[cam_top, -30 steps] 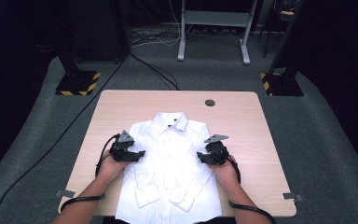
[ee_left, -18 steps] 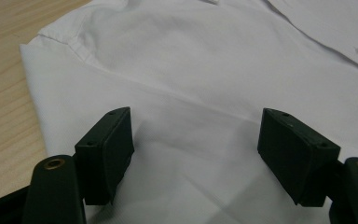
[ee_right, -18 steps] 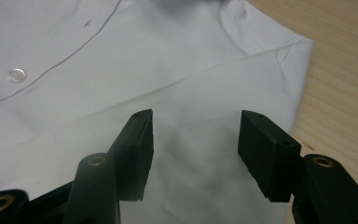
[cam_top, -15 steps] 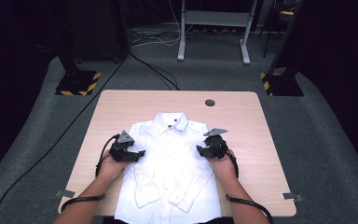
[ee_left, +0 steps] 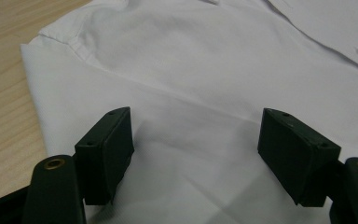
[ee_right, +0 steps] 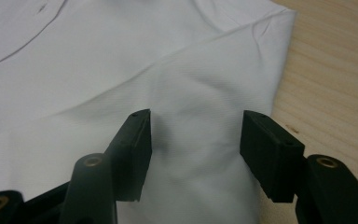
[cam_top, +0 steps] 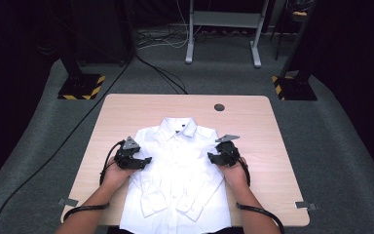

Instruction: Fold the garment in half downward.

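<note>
1. a white shirt (cam_top: pixel 177 170) lies flat and face up on the wooden table (cam_top: pixel 126 109), buttoned, with its collar toward the far edge and its hem hanging off the near edge by the person.
2. the sleeves are folded in across the front, and the cuffs lie low on the shirt near the middle.
3. the left gripper (cam_top: pixel 143 161) sits at the shirt's left side, just below the shoulder, held in the person's left hand (cam_top: pixel 114 174).
4. in the left gripper view its jaws stand wide apart over the white cloth (ee_left: pixel 196 93), with nothing pinched between them; the shoulder seam runs across above them and bare table shows at the far left.
5. the right gripper (cam_top: pixel 213 158) sits at the shirt's right side, level with the other one, held in the right hand (cam_top: pixel 235 174).
6. in the right gripper view its jaws are also apart, with a soft ridge of cloth (ee_right: pixel 196 107) rising between them; whether they touch it i cannot tell.
7. the shirt's edge runs just beside the right jaw there, with bare wood past it.
8. a small dark round hole (cam_top: pixel 219 107) sits in the table beyond the collar, well apart from the shirt.
</note>
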Motion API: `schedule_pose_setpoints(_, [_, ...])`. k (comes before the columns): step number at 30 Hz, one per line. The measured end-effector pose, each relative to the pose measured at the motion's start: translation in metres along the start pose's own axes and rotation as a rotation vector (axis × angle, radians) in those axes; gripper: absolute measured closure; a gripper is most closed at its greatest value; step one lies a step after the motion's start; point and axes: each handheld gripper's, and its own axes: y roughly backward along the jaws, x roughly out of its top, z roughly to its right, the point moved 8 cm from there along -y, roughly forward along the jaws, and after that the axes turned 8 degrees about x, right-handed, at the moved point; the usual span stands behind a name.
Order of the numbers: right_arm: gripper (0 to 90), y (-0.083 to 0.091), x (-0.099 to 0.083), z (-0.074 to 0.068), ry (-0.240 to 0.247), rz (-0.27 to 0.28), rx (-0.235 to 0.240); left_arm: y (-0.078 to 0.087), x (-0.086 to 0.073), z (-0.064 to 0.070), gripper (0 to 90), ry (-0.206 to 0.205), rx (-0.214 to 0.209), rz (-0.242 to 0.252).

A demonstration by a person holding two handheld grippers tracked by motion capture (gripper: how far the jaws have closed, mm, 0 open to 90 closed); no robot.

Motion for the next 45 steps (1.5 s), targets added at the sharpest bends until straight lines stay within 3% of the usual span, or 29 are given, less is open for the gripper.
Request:
schedule_pose_setpoints(10, [55.0,0.004,0.020,0.004,0.022,-0.005,-0.017,0.000,0.000,0.000,26.1,0.000,0.001,-0.002])
schedule_pose_setpoints(20, [67.1,0.005,0.032,0.028,-0.083,0.033,-0.072,0.000,0.000,0.000,26.2,0.005,0.005,-0.001])
schedule_pose_setpoints(27, [66.7,-0.001,0.031,0.040,-0.129,0.025,-0.098,0.000,0.000,0.000,26.2,0.009,0.006,0.000])
schedule_pose_setpoints(45, [63.0,-0.012,0.023,0.043,-0.153,-0.005,-0.100,0.000,0.000,0.001,26.2,0.008,0.008,0.001])
